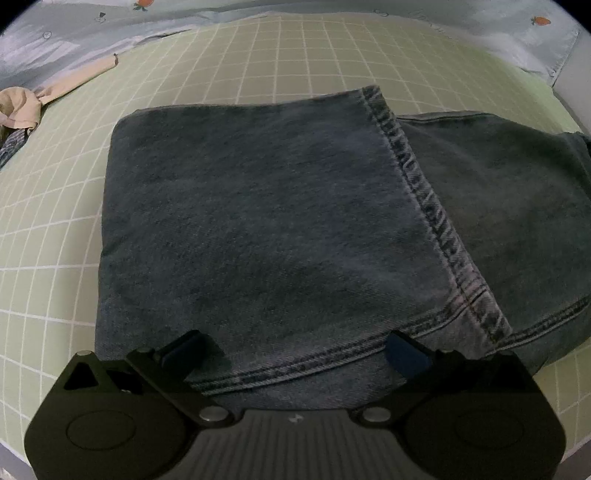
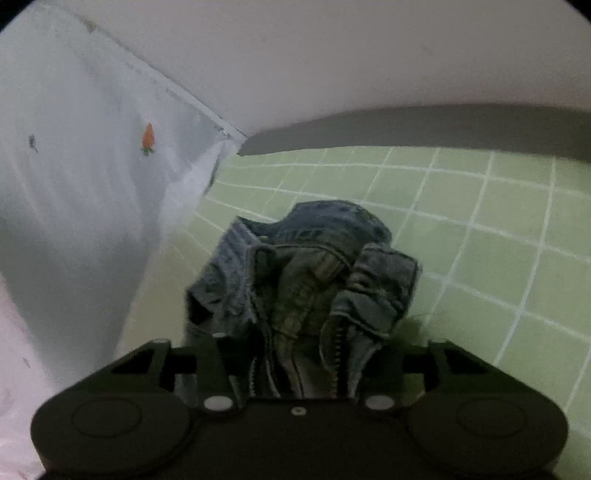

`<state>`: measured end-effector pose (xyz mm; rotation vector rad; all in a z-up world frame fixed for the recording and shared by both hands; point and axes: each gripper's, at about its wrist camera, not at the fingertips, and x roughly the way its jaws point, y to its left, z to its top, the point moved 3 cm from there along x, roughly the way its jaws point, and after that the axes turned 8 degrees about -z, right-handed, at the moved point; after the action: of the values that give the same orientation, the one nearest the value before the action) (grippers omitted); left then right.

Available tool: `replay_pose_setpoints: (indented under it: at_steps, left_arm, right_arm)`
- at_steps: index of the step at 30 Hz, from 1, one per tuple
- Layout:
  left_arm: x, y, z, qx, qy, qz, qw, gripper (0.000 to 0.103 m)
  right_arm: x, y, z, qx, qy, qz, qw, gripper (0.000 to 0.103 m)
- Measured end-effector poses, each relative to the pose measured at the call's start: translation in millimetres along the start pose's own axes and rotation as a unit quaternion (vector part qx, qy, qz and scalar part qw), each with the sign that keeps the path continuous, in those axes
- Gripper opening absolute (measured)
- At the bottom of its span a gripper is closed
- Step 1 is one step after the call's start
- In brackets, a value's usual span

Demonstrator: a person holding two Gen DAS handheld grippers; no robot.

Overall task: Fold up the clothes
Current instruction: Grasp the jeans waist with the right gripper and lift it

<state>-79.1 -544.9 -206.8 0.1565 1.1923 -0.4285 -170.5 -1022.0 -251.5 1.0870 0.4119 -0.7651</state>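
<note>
Folded blue jeans (image 1: 258,206) lie on the green grid sheet (image 1: 48,229) in the left wrist view, a leg hem (image 1: 424,206) running across the top layer. My left gripper (image 1: 295,350) is open, its fingertips (image 1: 406,350) resting at the near edge of the jeans. In the right wrist view my right gripper (image 2: 295,354) is shut on the bunched waistband of the jeans (image 2: 303,273), with the zipper (image 2: 338,354) showing between the jaws, held above the green sheet (image 2: 480,229).
A beige garment (image 1: 22,107) lies at the far left. A pale blue quilt with small fruit prints (image 1: 110,22) lies along the far side and shows at the left of the right wrist view (image 2: 74,166). A white wall (image 2: 332,55) stands behind.
</note>
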Motion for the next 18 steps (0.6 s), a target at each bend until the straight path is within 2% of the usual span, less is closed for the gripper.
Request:
replay_pose_setpoints:
  at_steps: [3, 6, 7, 11, 13, 15, 16, 17, 18]
  left_arm:
    - [2.1, 1.7, 0.4, 0.000, 0.000, -0.001, 1.0000, 0.103]
    - [2.1, 2.2, 1.1, -0.001, 0.001, -0.001, 1.0000, 0.103]
    - [2.1, 2.5, 1.8, -0.002, 0.003, -0.002, 1.0000, 0.103]
    - [2.5, 3.3, 3.6, 0.001, 0.008, -0.004, 1.0000, 0.103]
    - [2.4, 3.4, 4.1, 0.003, 0.009, -0.005, 0.9999, 0.103]
    - [1.6, 4.0, 3.4, 0.007, 0.009, -0.007, 0.9999, 0.103]
    - [0.9, 4.5, 2.5, 0.009, 0.008, -0.008, 0.9999, 0.103]
    - [0.3, 4.9, 1.8, 0.011, 0.007, -0.009, 0.9999, 0.103]
    - [0.4, 4.8, 1.5, 0.012, 0.006, -0.009, 0.9999, 0.103]
  right_arm:
    - [-16.8, 2.7, -1.4, 0.034, 0.002, 0.074, 0.997, 0.037]
    - [-35.6, 14.2, -6.0, 0.063, 0.005, 0.158, 0.986, 0.028]
    - [-41.1, 22.1, -8.6, 0.062, 0.006, 0.178, 0.982, 0.023]
    - [-58.7, 56.8, -23.2, 0.033, 0.016, 0.225, 0.974, 0.022]
    - [-60.2, 67.8, -33.6, 0.014, 0.019, 0.221, 0.975, 0.022]
    - [-59.6, 71.3, -41.5, 0.000, 0.010, 0.180, 0.984, 0.023]
    - [-59.1, 69.9, -43.5, -0.007, 0.001, 0.149, 0.989, 0.027]
    - [-58.5, 66.1, -45.1, -0.011, -0.008, 0.119, 0.993, 0.041]
    - [-57.7, 61.1, -46.2, -0.014, -0.015, 0.092, 0.996, 0.048]
